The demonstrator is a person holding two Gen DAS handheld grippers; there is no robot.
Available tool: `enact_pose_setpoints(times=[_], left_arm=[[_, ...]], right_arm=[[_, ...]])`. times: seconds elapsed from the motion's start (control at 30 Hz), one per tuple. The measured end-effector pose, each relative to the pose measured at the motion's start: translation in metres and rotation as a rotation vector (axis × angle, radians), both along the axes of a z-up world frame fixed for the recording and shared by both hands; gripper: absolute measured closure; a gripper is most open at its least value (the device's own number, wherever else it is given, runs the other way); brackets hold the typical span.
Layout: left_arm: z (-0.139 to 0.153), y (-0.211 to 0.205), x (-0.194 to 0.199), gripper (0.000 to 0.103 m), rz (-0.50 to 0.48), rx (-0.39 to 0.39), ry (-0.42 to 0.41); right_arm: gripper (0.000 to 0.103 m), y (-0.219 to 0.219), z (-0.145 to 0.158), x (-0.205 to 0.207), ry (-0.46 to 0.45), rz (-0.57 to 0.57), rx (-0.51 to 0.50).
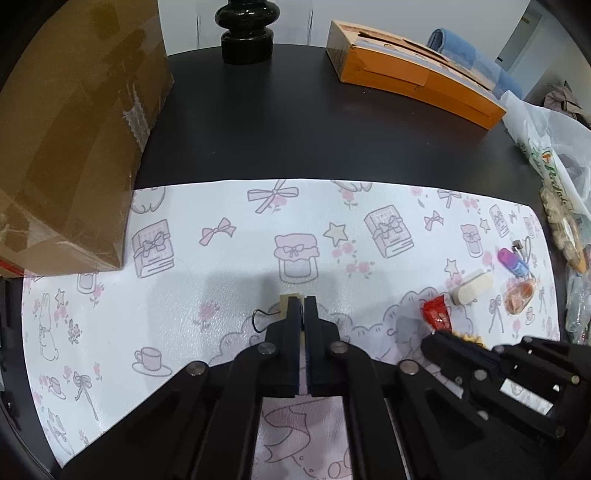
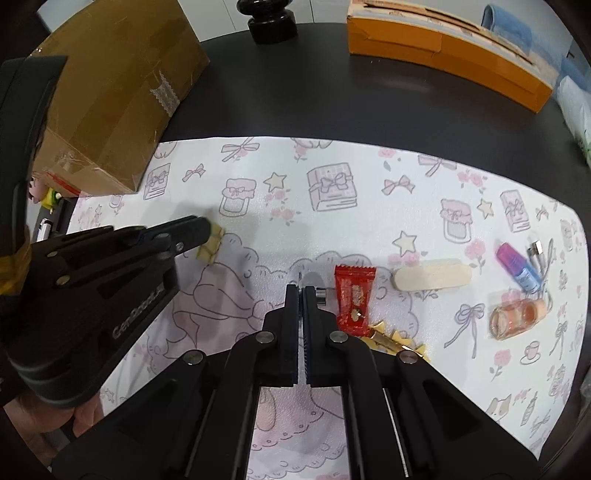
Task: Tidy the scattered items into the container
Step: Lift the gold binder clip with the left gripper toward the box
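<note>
Binder clip (image 1: 286, 303) pinched by left gripper (image 1: 302, 301); mat (image 1: 221, 295) ahead seemingly open.

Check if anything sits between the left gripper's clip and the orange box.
Nothing visible. Only bare mat and dark table lie between the clip and the orange box; the black stand sits aside.

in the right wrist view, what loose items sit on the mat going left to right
Cream binder clip in the left gripper → red candy wrapper → cream eraser block → purple and blue bottle. The gold star clip and the clear packet overlap these in order, so I leave them out.
</note>
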State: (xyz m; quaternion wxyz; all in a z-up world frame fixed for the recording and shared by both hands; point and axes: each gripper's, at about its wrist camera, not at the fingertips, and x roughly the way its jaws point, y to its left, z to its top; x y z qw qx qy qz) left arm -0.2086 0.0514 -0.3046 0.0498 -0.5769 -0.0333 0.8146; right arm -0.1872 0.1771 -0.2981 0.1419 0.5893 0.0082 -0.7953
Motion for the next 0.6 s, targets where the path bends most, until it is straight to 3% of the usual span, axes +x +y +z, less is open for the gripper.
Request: enact_pose_setpoints(times=[0.3,0.6], left_arm=[[0.017,-0.009,0.027,0.102,0.034,-0.016,0.045],[0.025,-0.004,0.051,0.102,0.07,-0.019,0.036]], right_arm=[[0.101,0.0,0.013,0.014,0.048,0.011,-0.013],[0.101,0.009,0.024,0.026,0.094,-0.011,0.001]])
